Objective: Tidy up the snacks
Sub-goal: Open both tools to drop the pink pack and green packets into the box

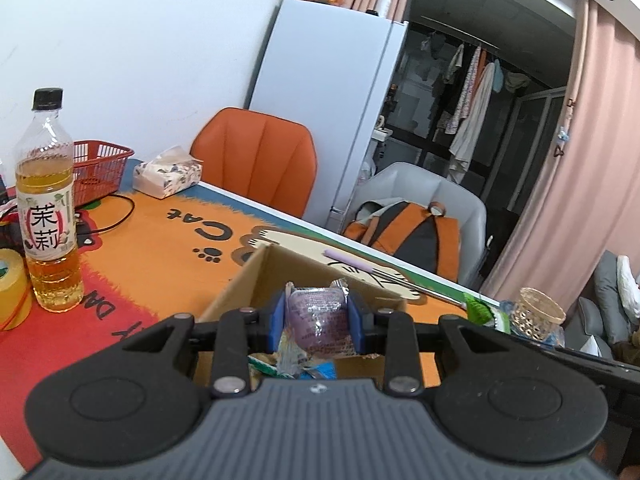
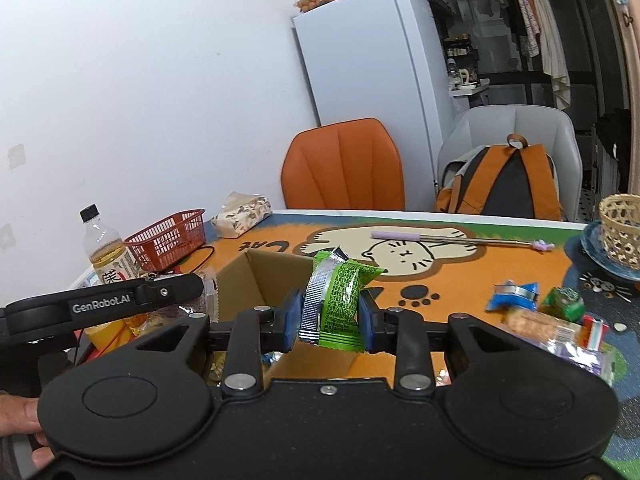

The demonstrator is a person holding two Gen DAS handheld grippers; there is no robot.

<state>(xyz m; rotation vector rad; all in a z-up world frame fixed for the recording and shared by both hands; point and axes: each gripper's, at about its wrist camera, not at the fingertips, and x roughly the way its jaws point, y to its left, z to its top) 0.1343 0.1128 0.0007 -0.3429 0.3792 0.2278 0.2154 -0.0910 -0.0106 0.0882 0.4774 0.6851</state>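
Observation:
My left gripper (image 1: 318,318) is shut on a purple snack packet (image 1: 320,320), held over the open cardboard box (image 1: 256,280), where a few wrapped snacks (image 1: 296,364) lie inside. In the right wrist view my right gripper (image 2: 330,314) is shut on a green snack packet (image 2: 338,300) above the same cardboard box (image 2: 264,276). Loose snacks (image 2: 536,320) lie on the mat to the right: a blue packet (image 2: 510,294), a small green one (image 2: 564,300) and pale wrappers. The left gripper's body (image 2: 100,304) shows at the left edge of the right wrist view.
A tea bottle (image 1: 48,208), red basket (image 1: 100,172), tissue pack (image 1: 168,176) and yellow tape roll (image 1: 12,288) stand at the left. A wicker cup (image 2: 622,232) on a blue dish sits at the right. An orange chair (image 2: 344,164) and a grey chair with a backpack (image 2: 508,184) stand behind the table.

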